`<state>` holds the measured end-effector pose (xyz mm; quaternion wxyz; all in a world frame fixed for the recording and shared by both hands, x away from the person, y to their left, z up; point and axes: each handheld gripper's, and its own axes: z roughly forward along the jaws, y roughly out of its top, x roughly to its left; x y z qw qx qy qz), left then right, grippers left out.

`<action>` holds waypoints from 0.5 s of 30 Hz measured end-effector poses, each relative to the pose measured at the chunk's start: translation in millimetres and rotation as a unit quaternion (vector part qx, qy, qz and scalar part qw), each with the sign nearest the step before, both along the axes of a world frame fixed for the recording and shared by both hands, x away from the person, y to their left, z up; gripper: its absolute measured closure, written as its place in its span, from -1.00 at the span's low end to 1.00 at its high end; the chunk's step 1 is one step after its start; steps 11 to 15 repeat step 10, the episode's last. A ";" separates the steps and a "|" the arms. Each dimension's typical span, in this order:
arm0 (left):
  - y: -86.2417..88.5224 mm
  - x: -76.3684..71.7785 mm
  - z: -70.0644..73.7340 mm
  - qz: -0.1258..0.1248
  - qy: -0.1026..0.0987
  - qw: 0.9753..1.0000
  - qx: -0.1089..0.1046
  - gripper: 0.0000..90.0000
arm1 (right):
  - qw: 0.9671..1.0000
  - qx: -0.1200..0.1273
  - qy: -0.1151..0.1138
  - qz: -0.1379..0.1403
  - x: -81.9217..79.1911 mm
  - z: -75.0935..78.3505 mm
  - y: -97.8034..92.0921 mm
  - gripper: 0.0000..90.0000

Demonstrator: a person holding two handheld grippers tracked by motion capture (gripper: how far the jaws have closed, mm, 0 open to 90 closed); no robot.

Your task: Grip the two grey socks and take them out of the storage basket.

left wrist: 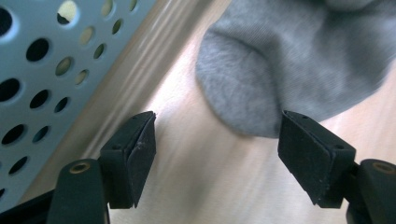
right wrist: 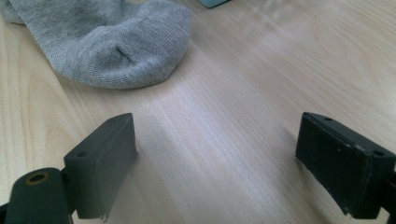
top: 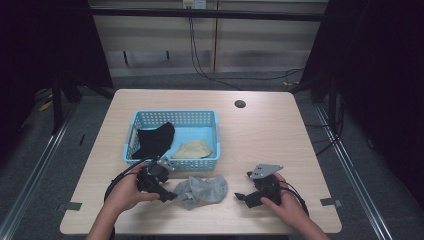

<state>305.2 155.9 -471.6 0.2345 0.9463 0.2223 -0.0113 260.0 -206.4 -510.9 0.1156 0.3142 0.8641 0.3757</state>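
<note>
A person sits at a pale wooden table (top: 280, 130) with a gripper in each hand. A grey sock (top: 202, 190) lies crumpled on the table near the front edge, just in front of a blue perforated basket (top: 215, 131). Inside the basket lie a black sock (top: 155, 140) on the left and a beige sock (top: 193, 149) on the right.

The left gripper (top: 171, 196) sits at the grey sock's left end, between the sock and the basket's front wall. In the left gripper view, its fingers (left wrist: 133, 154) are spread apart with nothing between them but bare table; the sock's rounded end (left wrist: 243, 88) lies just ahead, close to the far finger, and the basket wall (left wrist: 42, 70) rises at the side.

The right gripper (top: 240, 196) rests low over the table to the right of the grey sock, apart from it. In the right gripper view, its fingers (right wrist: 105, 158) are spread wide over bare wood, with the sock (right wrist: 112, 46) lying ahead and to one side.
</note>
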 end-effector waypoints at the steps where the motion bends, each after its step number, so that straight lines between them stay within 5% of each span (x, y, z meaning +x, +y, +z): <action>1: 1.1 0.0 -1.3 -0.006 -0.002 1.000 0.004 -0.40 | 1.000 0.000 0.000 0.000 0.0 0.0 0.0 -0.74; 7: 3.4 -0.2 -8.5 -0.022 -0.024 0.999 0.002 -0.49 | 1.000 0.000 -0.001 0.001 0.1 0.0 -0.1 -0.74; 15: 2.2 -1.8 -9.0 -0.026 -0.026 0.999 0.004 -0.52 | 1.000 0.000 0.000 0.000 0.0 0.0 0.0 -0.74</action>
